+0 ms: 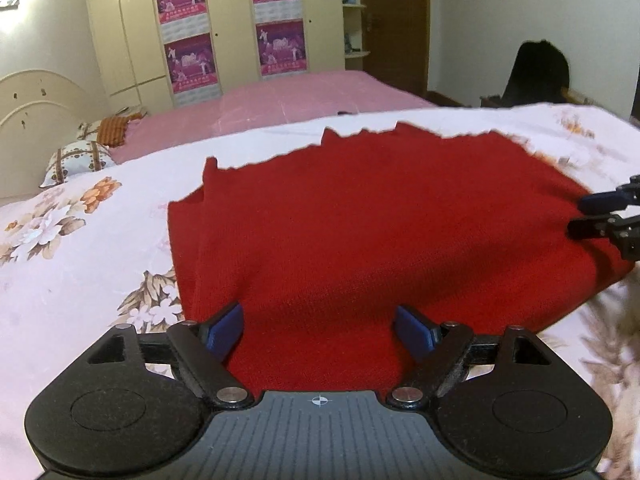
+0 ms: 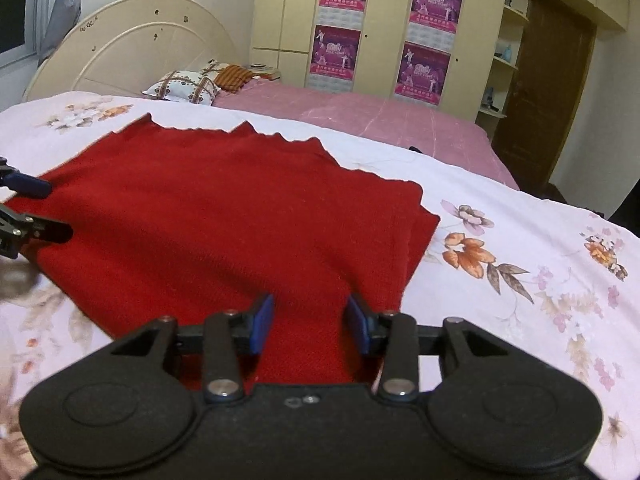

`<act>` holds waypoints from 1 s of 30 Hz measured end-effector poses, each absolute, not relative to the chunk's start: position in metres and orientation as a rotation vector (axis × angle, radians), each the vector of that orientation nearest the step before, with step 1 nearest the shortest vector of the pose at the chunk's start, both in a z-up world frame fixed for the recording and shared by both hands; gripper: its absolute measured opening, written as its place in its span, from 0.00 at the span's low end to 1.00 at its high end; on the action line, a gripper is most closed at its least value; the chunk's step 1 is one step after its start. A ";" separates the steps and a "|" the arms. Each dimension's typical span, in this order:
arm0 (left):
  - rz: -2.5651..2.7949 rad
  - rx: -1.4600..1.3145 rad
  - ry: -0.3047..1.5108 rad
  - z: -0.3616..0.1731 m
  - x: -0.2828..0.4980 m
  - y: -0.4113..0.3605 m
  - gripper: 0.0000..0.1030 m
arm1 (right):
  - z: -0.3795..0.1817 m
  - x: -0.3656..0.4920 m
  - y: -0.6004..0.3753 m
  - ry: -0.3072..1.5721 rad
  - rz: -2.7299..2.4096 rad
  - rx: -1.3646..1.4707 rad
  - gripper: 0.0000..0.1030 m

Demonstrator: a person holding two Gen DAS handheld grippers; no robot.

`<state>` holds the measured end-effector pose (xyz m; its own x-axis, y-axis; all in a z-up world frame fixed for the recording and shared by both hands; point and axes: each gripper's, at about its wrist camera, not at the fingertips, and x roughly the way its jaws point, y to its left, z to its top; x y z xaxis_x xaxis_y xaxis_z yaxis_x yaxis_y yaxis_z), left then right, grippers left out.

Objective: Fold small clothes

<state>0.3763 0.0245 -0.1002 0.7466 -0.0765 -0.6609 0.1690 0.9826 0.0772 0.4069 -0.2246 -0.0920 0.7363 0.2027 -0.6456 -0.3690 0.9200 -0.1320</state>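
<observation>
Two hand-held grippers, left (image 1: 318,326) and right (image 2: 310,322), gape wide, gripping nothing, over the near edge of the soft, limp sweater (image 1: 360,216); near corners suit pinching

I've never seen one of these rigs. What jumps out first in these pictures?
A bright red knit garment lies spread on a floral bedsheet. The left gripper and right gripper sit at its near edge, jaws open over the cloth. Purple posters hang on the wardrobe behind.
</observation>
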 end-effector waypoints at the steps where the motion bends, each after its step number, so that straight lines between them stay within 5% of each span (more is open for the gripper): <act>1: -0.133 0.137 0.709 -0.097 0.372 0.024 0.80 | -0.087 0.403 -0.225 0.664 0.320 -0.262 0.38; 23: -0.106 0.093 0.756 -0.100 0.341 0.026 0.80 | -0.084 0.362 -0.235 0.697 0.317 -0.181 0.39; 30: -0.100 -0.216 0.796 -0.106 0.314 0.044 0.80 | -0.076 0.345 -0.231 0.684 0.333 -0.172 0.40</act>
<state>0.3142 0.0436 -0.1059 0.6960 -0.1702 -0.6975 0.0082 0.9733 -0.2293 0.3453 -0.2311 -0.0760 0.7247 0.2444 -0.6443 -0.3564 0.9332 -0.0468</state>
